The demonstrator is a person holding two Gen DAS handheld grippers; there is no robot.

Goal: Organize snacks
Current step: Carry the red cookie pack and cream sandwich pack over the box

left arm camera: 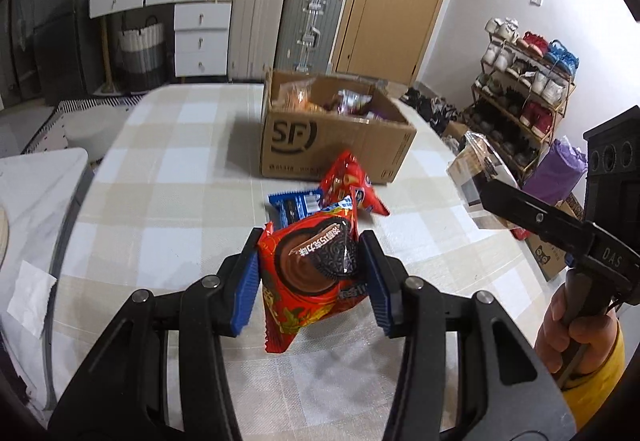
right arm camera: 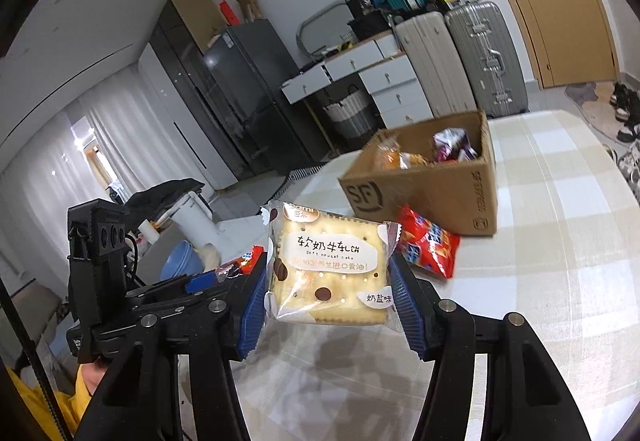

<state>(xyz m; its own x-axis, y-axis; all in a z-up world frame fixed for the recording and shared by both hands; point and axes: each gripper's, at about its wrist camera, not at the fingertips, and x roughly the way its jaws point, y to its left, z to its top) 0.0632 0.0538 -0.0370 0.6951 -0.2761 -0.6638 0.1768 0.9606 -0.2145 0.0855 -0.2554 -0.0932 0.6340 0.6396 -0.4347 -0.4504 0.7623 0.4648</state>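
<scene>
Holding red Oreo pack clenched in our left gripper, crinkled, glossy; right gripper grasping pale cracker packet, clear wrap, above checked table.

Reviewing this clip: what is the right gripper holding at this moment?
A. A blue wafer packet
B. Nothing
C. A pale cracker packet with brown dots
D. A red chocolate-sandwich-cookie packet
C: in the right wrist view the right gripper is shut on the pale cracker packet, its blue pads pressing both sides; the red cookie packet is in the left gripper.
</scene>
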